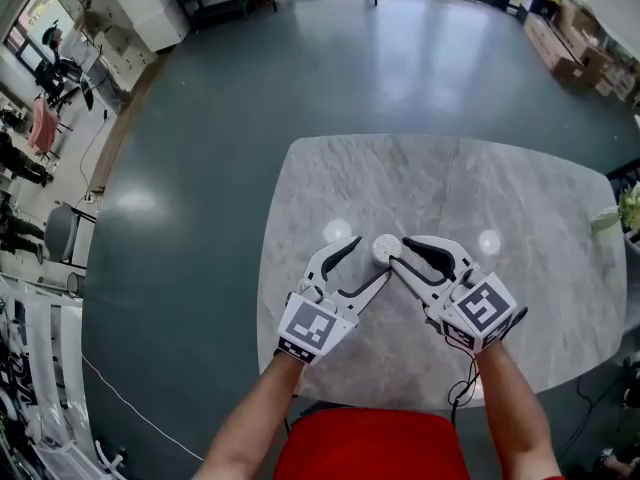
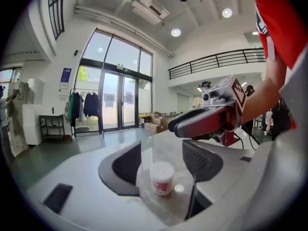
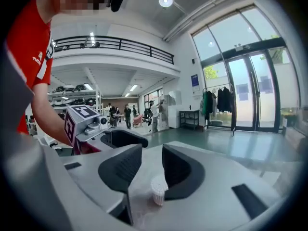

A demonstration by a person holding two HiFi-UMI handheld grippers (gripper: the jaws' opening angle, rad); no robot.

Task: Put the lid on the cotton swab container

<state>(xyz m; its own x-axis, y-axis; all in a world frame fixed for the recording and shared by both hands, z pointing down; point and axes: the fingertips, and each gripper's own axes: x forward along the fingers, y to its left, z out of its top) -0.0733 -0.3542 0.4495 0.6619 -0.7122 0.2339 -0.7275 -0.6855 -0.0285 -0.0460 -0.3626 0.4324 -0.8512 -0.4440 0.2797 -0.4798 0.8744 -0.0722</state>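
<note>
The cotton swab container (image 1: 385, 248) is a small white tub with a red label, and it stands upright on the marble table (image 1: 520, 188) with a white lid on top. My left gripper (image 1: 370, 258) hangs open just left of it, and my right gripper (image 1: 400, 251) hangs open just right of it; neither touches it. In the left gripper view the container (image 2: 162, 178) stands on the table beyond and below the open left gripper (image 2: 162, 150), apart from both pads. In the right gripper view the container (image 3: 158, 190) shows below the gap of the open right gripper (image 3: 152, 153), again untouched.
The rounded marble table stands on a dark green floor (image 1: 220, 168). A green plant (image 1: 630, 208) sits at the table's right edge. The person's red shirt (image 1: 370, 446) is at the near edge. Racks and glass doors stand far behind.
</note>
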